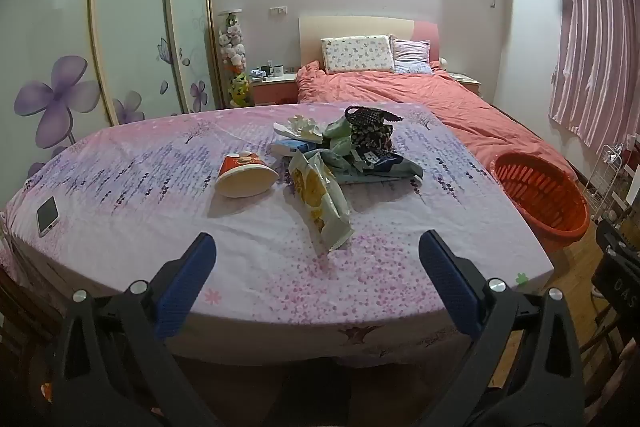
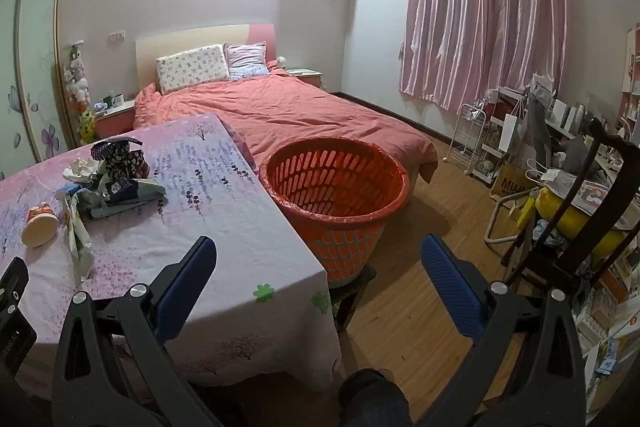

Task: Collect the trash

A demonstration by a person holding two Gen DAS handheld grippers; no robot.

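A heap of trash lies mid-table on the lilac flowered cloth (image 1: 140, 163): a tipped red and cream paper cup (image 1: 245, 175), a yellow and white snack bag (image 1: 320, 201), crumpled white paper (image 1: 299, 126), green and blue wrappers (image 1: 376, 163) and a dark patterned pouch (image 1: 370, 129). My left gripper (image 1: 318, 247) stands open over the table's near edge, short of the snack bag, with nothing between its fingers. My right gripper (image 2: 318, 249) is open too, hovering off the table's right corner before the orange basket (image 2: 334, 199). The cup (image 2: 40, 225) and the snack bag (image 2: 78, 239) lie to its left.
The orange basket (image 1: 538, 193) rests on a dark stool beside the table's right edge. A phone (image 1: 48, 215) lies at the table's left. Behind are a bed with a pink cover (image 2: 288, 111), a wardrobe, pink curtains (image 2: 484, 11), and a cluttered chair (image 2: 580, 203) and shelves at right.
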